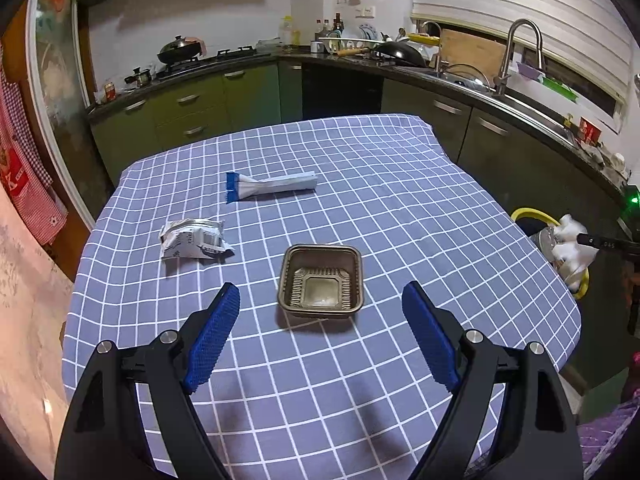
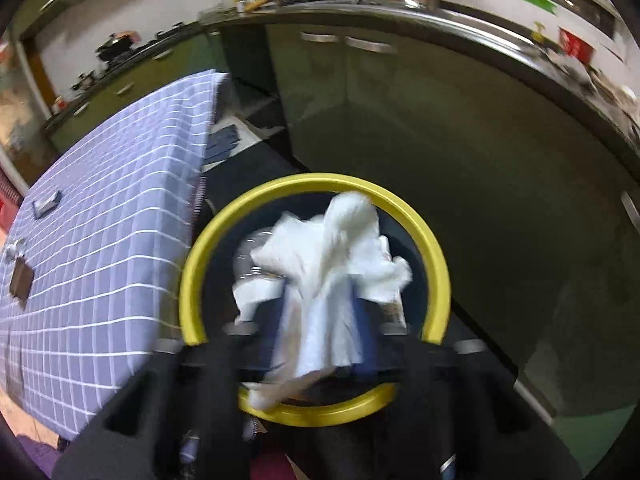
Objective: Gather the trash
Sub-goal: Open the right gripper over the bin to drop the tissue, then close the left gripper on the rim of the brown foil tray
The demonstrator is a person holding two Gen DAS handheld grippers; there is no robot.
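Trash on the table: a brown plastic tray near the front edge, approx. in the middle; a crumpled grey wrapper beside it, towards the left edge; and a long white-blue wrapper further back, nearer the far edge. All 3 lie apart from each other on the blue checked cloth.

Left gripper hangs over the front edge w/ its blue pads spread wide, holding nothing; the tray sits just ahead, between the 2 fingers in this view.

Right gripper is off the right edge of the table, above the yellow-rimmed bin. It is clenched on a crumpled white tissue, which sticks out over the bin opening. The view here is blurred, so details inside the bin I cannot tell. From the left wrist view the same tissue and bin show past the right edge.
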